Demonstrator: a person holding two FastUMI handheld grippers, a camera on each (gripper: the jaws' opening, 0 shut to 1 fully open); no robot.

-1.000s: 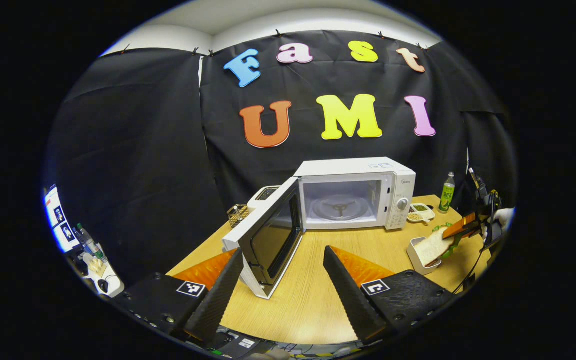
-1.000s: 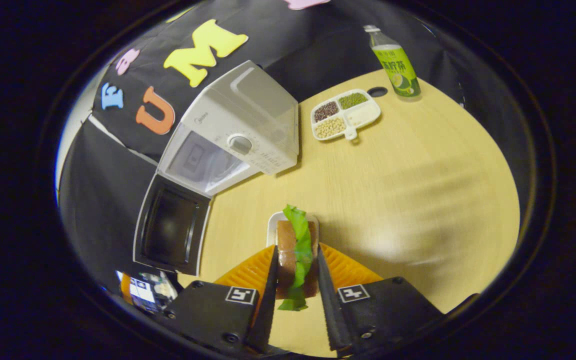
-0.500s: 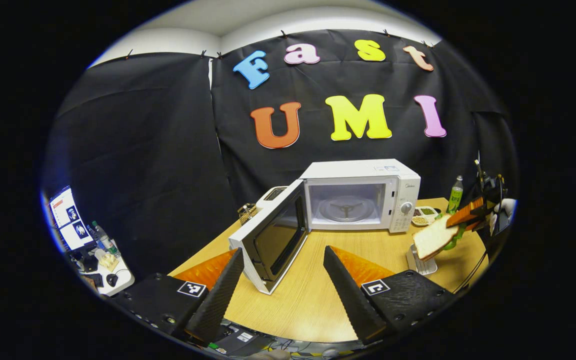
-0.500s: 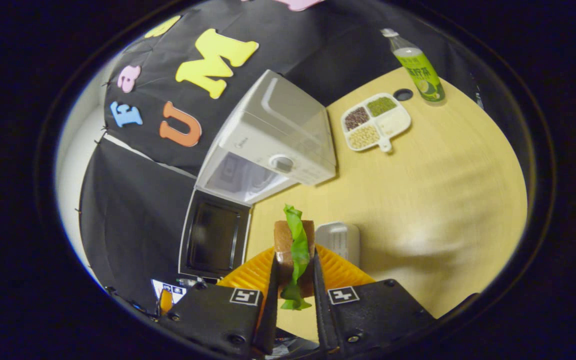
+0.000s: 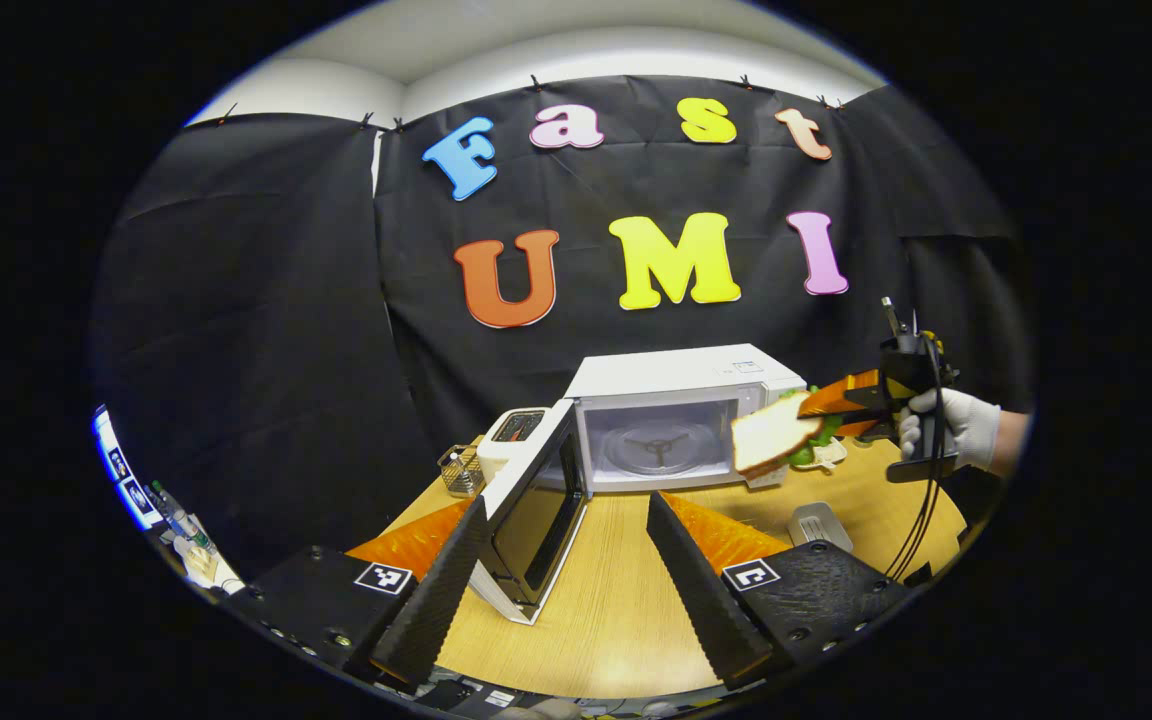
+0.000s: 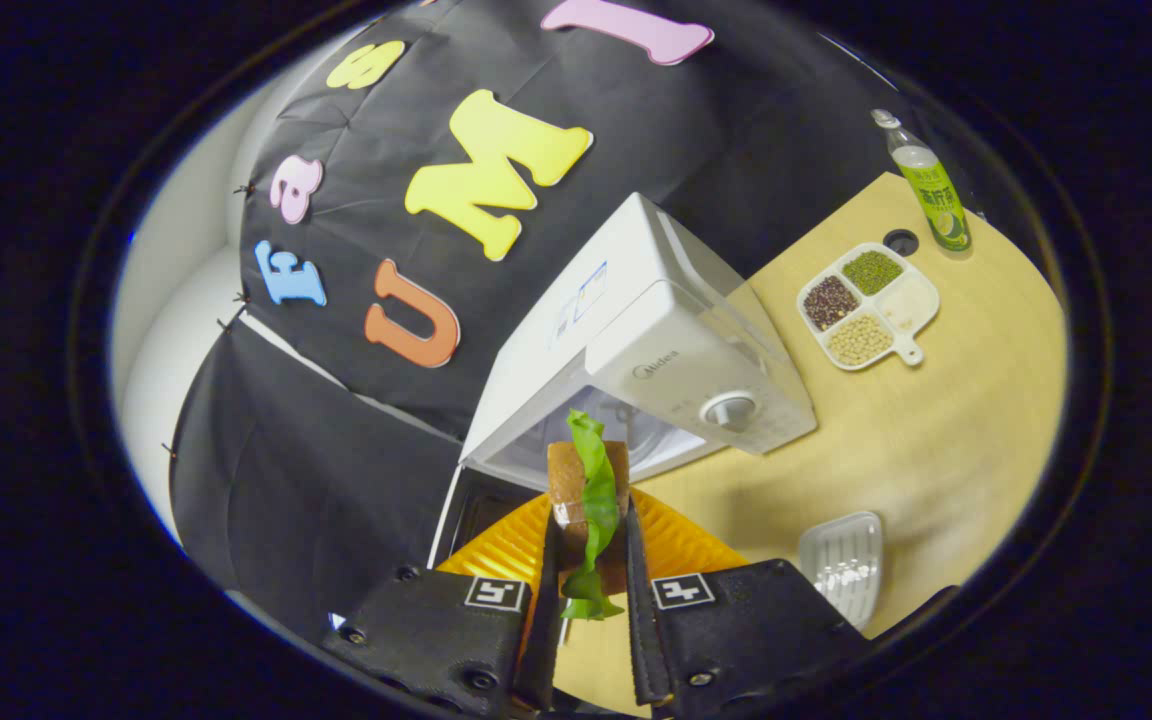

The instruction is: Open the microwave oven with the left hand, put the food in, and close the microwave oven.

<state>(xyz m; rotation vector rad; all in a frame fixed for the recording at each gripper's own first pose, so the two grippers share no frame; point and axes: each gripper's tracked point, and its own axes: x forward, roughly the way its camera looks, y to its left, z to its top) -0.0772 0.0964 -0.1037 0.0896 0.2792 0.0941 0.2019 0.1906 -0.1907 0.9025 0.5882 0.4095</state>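
I see a pale wooden tabletop (image 5: 626, 600). On it stands the white microwave oven (image 5: 676, 385), door (image 5: 526, 520) swung open toward the near left. Behind it on the left sit a toaster (image 5: 511, 440) and a small wire basket (image 5: 458, 470). To the microwave's right lie an empty white dish (image 6: 841, 565), a four-part tray of beans (image 6: 866, 305) and, farthest, a green bottle (image 6: 926, 185).

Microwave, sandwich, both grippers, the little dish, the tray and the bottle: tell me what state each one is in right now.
Microwave: door swung wide open, cavity empty.
Sandwich: held in the air in front of the cavity.
Right gripper: shut on the sandwich.
Left gripper: open, holding nothing.
White dish: empty on the table.
Divided tray: compartments filled.
Bottle: upright, capped.
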